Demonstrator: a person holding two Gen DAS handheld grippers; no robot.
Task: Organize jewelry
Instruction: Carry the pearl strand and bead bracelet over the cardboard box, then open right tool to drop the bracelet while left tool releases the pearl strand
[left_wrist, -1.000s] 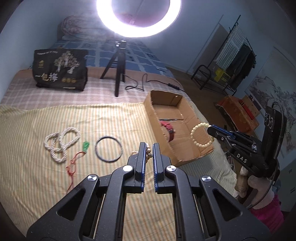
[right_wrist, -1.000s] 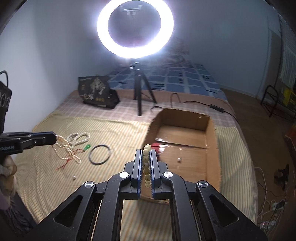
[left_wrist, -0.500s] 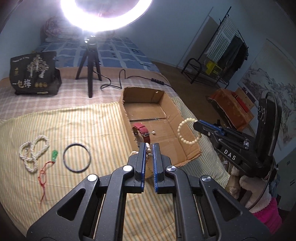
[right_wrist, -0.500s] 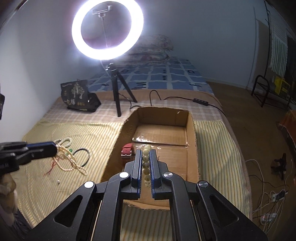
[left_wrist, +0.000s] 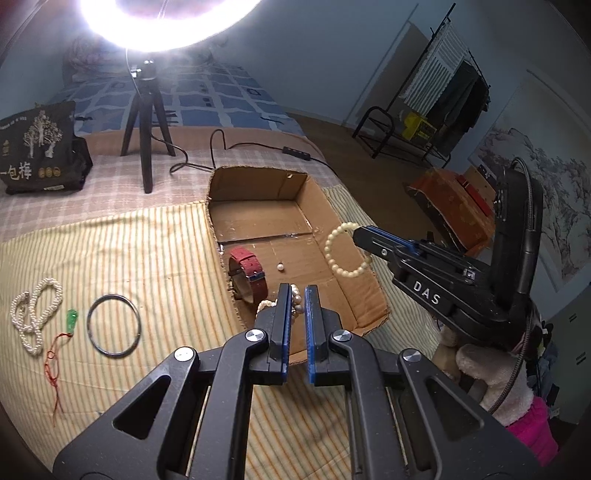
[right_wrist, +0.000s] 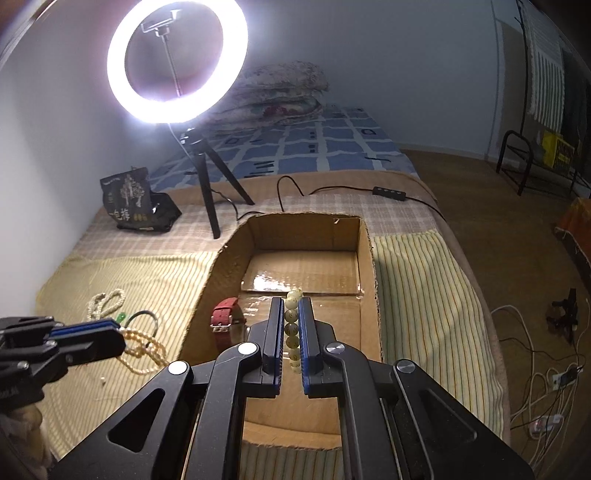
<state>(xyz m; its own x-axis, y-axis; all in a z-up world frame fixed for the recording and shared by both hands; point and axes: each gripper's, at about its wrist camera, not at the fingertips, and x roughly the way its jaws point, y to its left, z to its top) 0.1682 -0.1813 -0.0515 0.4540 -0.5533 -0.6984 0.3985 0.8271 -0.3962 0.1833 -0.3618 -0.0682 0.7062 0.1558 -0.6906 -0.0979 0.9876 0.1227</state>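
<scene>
My left gripper (left_wrist: 297, 288) is shut on a cream pearl strand (left_wrist: 294, 297) and hangs over the near left corner of an open cardboard box (left_wrist: 258, 173). Over the box's right wall, my right gripper (left_wrist: 356, 234) is shut on a cream bead bracelet (left_wrist: 345, 254). The right wrist view shows that bracelet (right_wrist: 291, 317) pinched between the right gripper's (right_wrist: 290, 301) jaws above the box (right_wrist: 365, 258) floor. A red watch strap (left_wrist: 251, 269) and a loose pearl (left_wrist: 280, 266) lie inside. On the striped bedspread lie a pearl necklace (left_wrist: 35, 317), a green pendant on red cord (left_wrist: 70, 319) and a black bangle (left_wrist: 113, 325).
A ring light on a tripod (left_wrist: 146, 122) and a black printed bag (left_wrist: 37, 151) stand behind the box, with a power cable (left_wrist: 236, 146) trailing across the bed. The bed's edge runs just right of the box; cables (right_wrist: 546, 373) lie on the floor there.
Both grippers have moved toward the box with their beads still held. The box looms nearer and more central in both views, and the bedspread jewelry has slid left.
</scene>
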